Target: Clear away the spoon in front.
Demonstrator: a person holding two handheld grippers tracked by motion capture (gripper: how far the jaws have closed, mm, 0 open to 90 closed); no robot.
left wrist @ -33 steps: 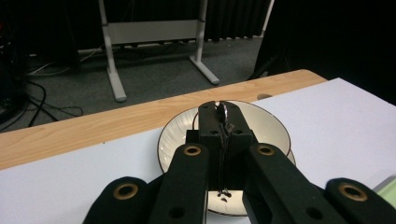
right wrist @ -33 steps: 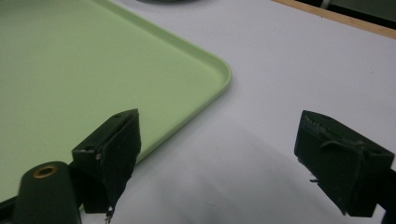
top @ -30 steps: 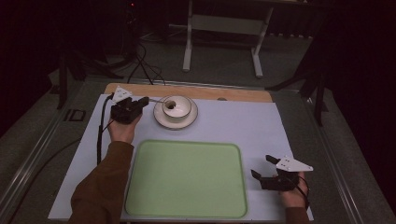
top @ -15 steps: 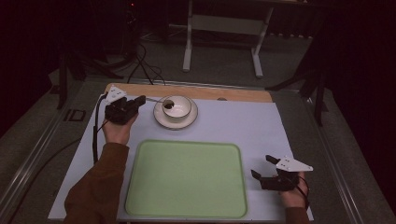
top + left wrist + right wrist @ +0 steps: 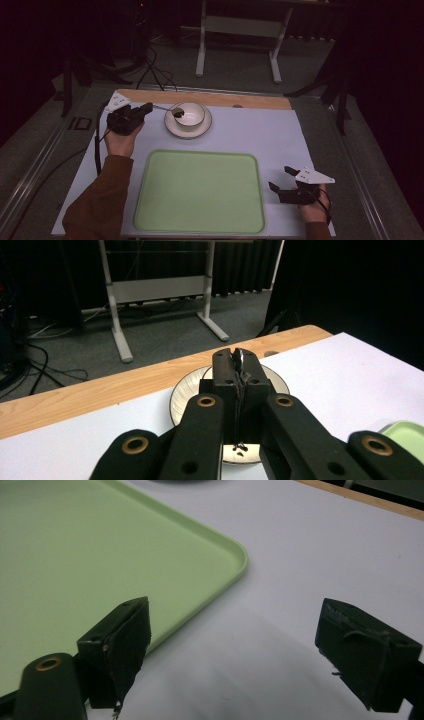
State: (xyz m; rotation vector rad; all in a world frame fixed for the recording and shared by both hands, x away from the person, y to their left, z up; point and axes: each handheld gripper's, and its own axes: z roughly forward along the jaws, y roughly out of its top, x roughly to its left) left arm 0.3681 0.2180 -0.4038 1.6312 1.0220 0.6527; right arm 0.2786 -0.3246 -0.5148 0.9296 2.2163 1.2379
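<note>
Left gripper holds what looks like a spoon reaching into the bowl.

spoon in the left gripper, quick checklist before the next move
1. Left gripper shut on the spoon: ok, jaws closed on the thin handle.
2. Spoon's dark end at the bowl: ok, it sits at the bowl's left rim.
3. Bowl seated on the saucer: ok, centred.
4. Green tray free for a set-down: ok, nothing lies on it.
5. Right gripper out of the way: ok, open, beside the tray's right edge.
6. Anything in the spoon: cannot tell.
</note>
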